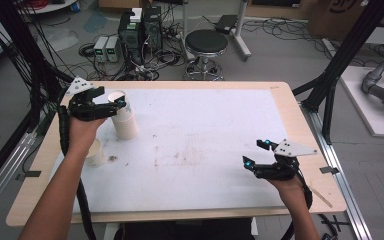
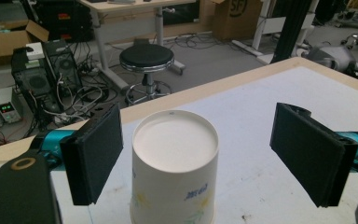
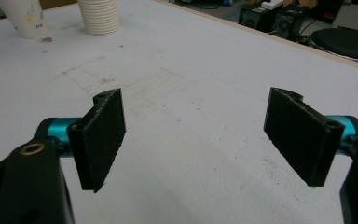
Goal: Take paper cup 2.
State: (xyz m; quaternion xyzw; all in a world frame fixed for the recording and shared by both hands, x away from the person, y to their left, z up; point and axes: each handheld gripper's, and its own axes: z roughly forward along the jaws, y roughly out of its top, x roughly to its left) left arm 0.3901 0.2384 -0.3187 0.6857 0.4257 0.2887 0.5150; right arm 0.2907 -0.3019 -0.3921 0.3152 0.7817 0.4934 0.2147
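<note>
A stack of upturned white paper cups (image 1: 125,125) stands at the back left of the white table top (image 1: 205,125). My left gripper (image 1: 111,98) hovers at the top of the stack with one jaw on either side. In the left gripper view the top cup (image 2: 175,168) sits between the black pads (image 2: 95,154) with a gap on each side, so the left gripper (image 2: 198,140) is open. A single printed cup (image 1: 95,152) stands nearer, partly hidden by the left hand. My right gripper (image 1: 255,152) rests low at the front right, open and holding nothing (image 3: 193,121).
The right gripper view shows the cup stack (image 3: 99,16) and the single cup (image 3: 25,18) far across the stained table top. Beyond the table's far edge stand a black stool (image 1: 206,42), computer towers (image 1: 140,30) and loose cables. Black frame posts (image 1: 337,65) flank the table.
</note>
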